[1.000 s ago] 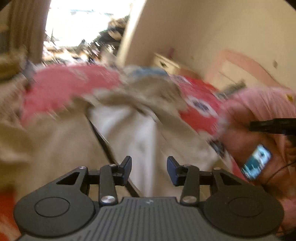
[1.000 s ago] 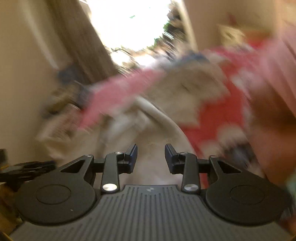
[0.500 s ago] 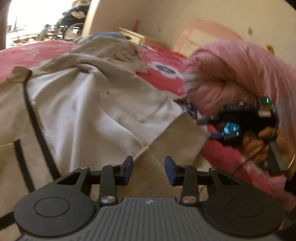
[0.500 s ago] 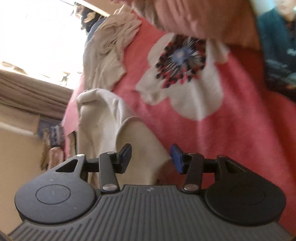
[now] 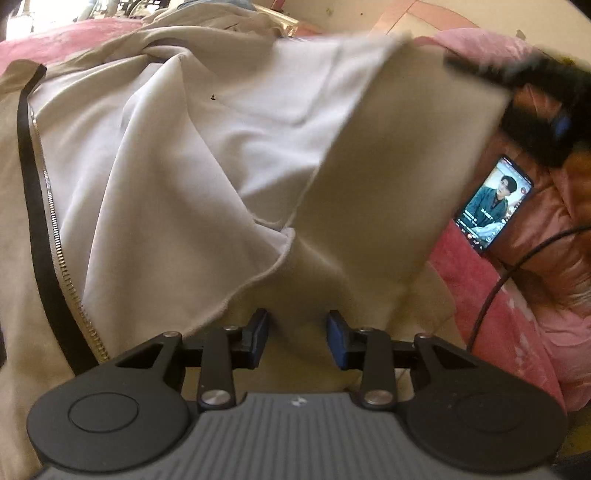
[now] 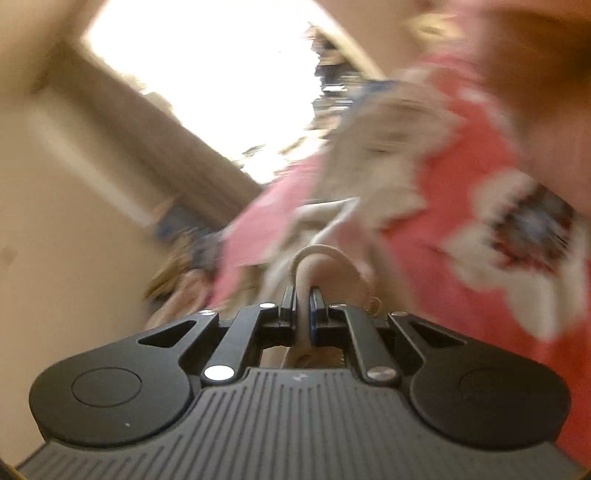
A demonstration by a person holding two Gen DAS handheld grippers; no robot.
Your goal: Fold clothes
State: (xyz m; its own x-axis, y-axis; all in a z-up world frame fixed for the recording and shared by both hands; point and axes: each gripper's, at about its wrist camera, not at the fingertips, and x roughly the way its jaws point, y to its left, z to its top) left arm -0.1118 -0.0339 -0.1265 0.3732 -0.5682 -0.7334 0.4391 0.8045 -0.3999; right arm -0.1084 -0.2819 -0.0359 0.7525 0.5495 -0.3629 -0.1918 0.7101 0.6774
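Observation:
A beige zip-up jacket [image 5: 184, 166] lies spread over the bed, its black-edged zipper [image 5: 55, 240] running down the left. My left gripper [image 5: 297, 339] hovers low over the jacket's lower part, open, with cloth lying under the gap and neither pad pressing on it. At the upper right my right gripper [image 5: 517, 96], blurred, holds a corner flap of the jacket lifted off the bed. In the right wrist view the right gripper [image 6: 303, 299] is shut on a folded beige edge of the jacket [image 6: 321, 262].
A pink and red flowered bed cover [image 6: 461, 177] lies under the jacket. A phone [image 5: 493, 206] with a lit screen rests on the bed at right, next to a black cable [image 5: 517, 266]. More beige cloth [image 5: 221, 18] is piled at the far side.
The right gripper went from open over the jacket's edge to shut on it and raised the flap. The left gripper came down closer to the jacket, jaws still apart.

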